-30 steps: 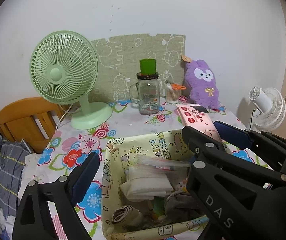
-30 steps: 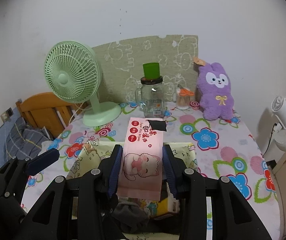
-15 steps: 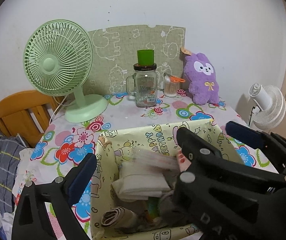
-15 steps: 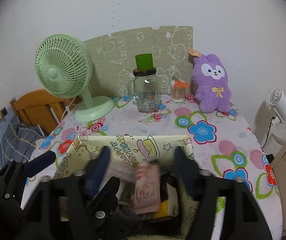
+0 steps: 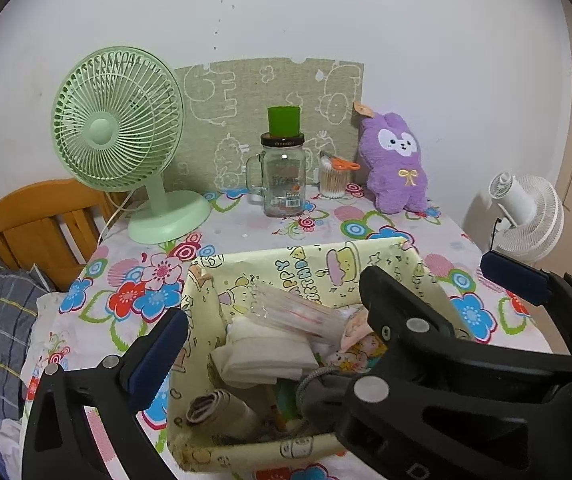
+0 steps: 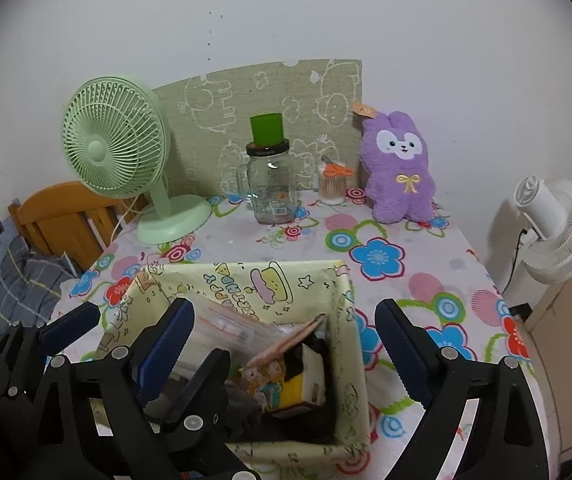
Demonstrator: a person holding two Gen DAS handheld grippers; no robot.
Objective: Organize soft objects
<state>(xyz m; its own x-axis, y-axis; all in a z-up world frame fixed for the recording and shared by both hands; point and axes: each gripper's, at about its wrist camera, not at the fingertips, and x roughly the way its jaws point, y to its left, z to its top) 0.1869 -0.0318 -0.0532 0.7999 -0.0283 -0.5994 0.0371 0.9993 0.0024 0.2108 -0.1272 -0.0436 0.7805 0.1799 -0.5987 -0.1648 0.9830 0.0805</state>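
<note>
Floral oilcloth covers the table (image 6: 425, 248), set against a white wall.

Over its near end the right gripper (image 6: 282, 332) hangs above the fabric storage bin (image 6: 349, 344) with its jaws spread wide; they have just been opening, and nothing is pressed between the blue pads. The pink tissue pack (image 6: 286, 344) now leans inside the bin, free of the pads, against a yellow printed packet (image 6: 286, 384). The left gripper (image 5: 333, 300) is likewise released, its jaws straddling the bin's left wall with nothing between them.

Also in the bin lie a folded white cloth (image 5: 262, 354), a clear plastic sleeve (image 5: 293, 308), a rolled brown-grey item (image 5: 218, 412), and something grey beneath the right gripper, possibly a sock, though the fingers hide most of it.

Beyond the bin the purple plush bunny (image 6: 399, 168) sits upright at the back right, near the cotton-swab jar (image 6: 331, 184), the glass mug jar (image 6: 272, 184) and the green desk fan (image 6: 114, 156). A white fan (image 6: 553, 228) stands off the table's right edge.

The bunny looks like the next soft item. It should be light and squashy, yielding under the pads, so a pinch across the torso below the bow seems surer than the ears. The nearby glassware is the thing to avoid knocking.
</note>
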